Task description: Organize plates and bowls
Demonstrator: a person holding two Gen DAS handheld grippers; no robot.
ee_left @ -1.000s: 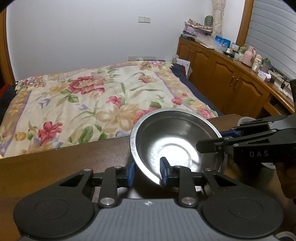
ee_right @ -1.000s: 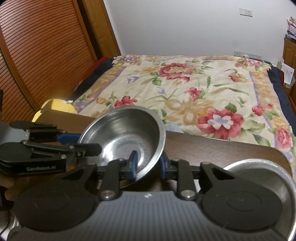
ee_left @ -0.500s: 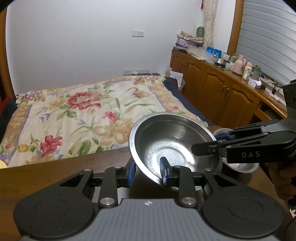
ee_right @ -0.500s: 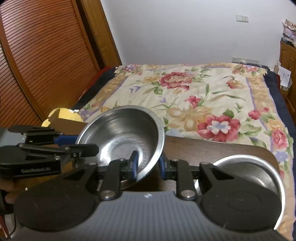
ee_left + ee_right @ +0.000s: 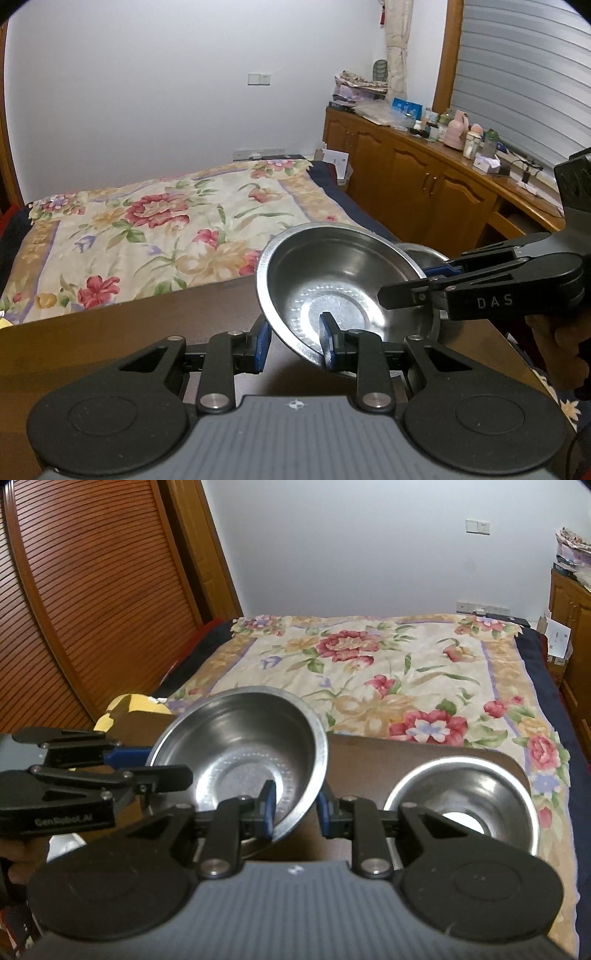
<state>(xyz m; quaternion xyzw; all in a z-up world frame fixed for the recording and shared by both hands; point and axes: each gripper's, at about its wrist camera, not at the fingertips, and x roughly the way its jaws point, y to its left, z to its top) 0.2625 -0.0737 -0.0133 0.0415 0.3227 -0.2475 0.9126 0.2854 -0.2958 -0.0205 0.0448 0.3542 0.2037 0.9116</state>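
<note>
Steel bowl [image 5: 343, 288] is gripped at opposite rims by left gripper [image 5: 295, 341] and right gripper [image 5: 293, 808], not yet nested in second bowl [image 5: 461, 805].

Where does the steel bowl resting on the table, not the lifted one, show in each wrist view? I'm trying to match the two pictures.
Left wrist: the resting bowl is only a sliver right of centre, behind the far rim of the lifted bowl.
Right wrist: the resting bowl shows in full at lower right, near the table corner.
Shared landmark: the floral bedspread beyond the table.
</note>
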